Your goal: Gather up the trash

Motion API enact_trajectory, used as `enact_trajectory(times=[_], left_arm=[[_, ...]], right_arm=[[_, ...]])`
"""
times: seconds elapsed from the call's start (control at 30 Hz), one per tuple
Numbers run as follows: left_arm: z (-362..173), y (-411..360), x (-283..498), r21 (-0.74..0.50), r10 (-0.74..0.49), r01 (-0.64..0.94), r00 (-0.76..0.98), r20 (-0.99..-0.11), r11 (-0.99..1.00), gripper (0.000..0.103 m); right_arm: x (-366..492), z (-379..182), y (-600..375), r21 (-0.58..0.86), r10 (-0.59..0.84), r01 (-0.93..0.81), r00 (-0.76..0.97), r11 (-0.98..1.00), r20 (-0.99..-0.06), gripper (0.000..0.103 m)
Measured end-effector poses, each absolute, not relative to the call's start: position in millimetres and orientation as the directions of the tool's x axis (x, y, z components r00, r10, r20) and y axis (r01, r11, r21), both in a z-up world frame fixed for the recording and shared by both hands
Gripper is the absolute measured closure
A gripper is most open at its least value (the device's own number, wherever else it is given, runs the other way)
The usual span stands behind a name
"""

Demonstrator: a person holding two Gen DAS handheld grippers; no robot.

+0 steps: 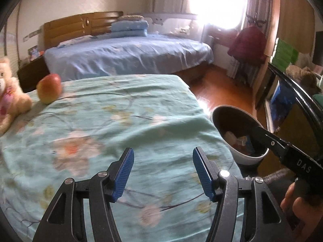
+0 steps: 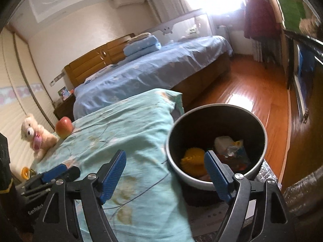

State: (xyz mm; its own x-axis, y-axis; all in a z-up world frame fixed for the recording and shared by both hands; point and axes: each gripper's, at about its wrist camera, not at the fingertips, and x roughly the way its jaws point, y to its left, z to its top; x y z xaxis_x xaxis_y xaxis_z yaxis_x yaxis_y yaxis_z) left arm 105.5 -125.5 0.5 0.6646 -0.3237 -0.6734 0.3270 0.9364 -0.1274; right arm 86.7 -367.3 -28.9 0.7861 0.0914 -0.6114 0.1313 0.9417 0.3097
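Note:
My left gripper [image 1: 163, 171] stands open and empty over a teal flowered cloth [image 1: 121, 121]. To its right a round bin [image 1: 244, 158], white outside and dark inside, holds trash. The black frame of my right gripper [image 1: 292, 155] reaches over the bin. In the right wrist view my right gripper [image 2: 164, 157] is open with nothing between its pads, its right finger over the bin's rim [image 2: 264, 139]. Inside lie a yellow bumpy piece [image 2: 192, 159], a white piece [image 2: 223, 142] and a crumpled wrapper [image 2: 236, 149]. The left gripper's blue pad [image 2: 54, 171] shows low on the left.
An apple [image 1: 49, 90] and a teddy bear [image 1: 10, 94] sit at the cloth's far left edge. A small yellow object [image 2: 25, 172] lies near the bear. Behind is a bed [image 1: 129, 54] with folded bedding. Wooden floor [image 2: 252, 84] runs right of the bin. A hand [image 1: 296, 207] grips the right tool.

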Motion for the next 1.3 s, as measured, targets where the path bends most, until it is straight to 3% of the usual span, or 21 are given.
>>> enact_trajectory(times=[0.23, 0.37, 0.43, 0.5, 0.57, 0.97, 1.3], left_arm=[[15.7, -96.3, 82.5, -0.115, -0.278, 0.264, 0.741, -0.611, 0.958, 0.043], [27.8, -86.2, 66.8, -0.094, -0.247, 0.234, 0.8, -0.546, 0.968, 0.043], [30.7, -81.9, 56.7, -0.076, -0.223, 0.215, 0.833, -0.506, 0.974, 0.037], [28.8, -79.6, 46.4, -0.051, -0.179, 0.175, 0.868, -0.463, 0.983, 0.016], [25.3, -75.1, 34.0, -0.026, -0.116, 0.115, 0.905, -0.409, 0.993, 0.011], [6.9, -88.4, 6.9, 0.019, -0.041, 0.051, 0.941, -0.335, 0.999, 0.005], [7.1, -80.6, 13.1, 0.016, -0.036, 0.044, 0.94, -0.34, 0.999, 0.003]], right_arm=[[80.5, -4.4, -340.5, 0.257, 0.069, 0.091, 0.831, 0.962, -0.553, 0.02], [74.2, 13.9, -324.2, 0.204, 0.039, 0.069, 0.875, 0.977, -0.483, 0.01], [70.5, 20.2, -315.9, 0.175, 0.021, 0.064, 0.895, 0.983, -0.446, 0.005], [67.1, 22.1, -308.4, 0.13, -0.016, 0.075, 0.912, 0.989, -0.41, 0.0], [66.1, 19.3, -303.8, 0.093, -0.045, 0.087, 0.922, 0.992, -0.384, 0.0], [68.0, -1.0, -287.3, 0.057, -0.031, 0.058, 0.919, 0.997, -0.393, 0.0], [65.2, 1.1, -284.0, 0.063, -0.015, 0.043, 0.919, 0.997, -0.394, 0.0]])
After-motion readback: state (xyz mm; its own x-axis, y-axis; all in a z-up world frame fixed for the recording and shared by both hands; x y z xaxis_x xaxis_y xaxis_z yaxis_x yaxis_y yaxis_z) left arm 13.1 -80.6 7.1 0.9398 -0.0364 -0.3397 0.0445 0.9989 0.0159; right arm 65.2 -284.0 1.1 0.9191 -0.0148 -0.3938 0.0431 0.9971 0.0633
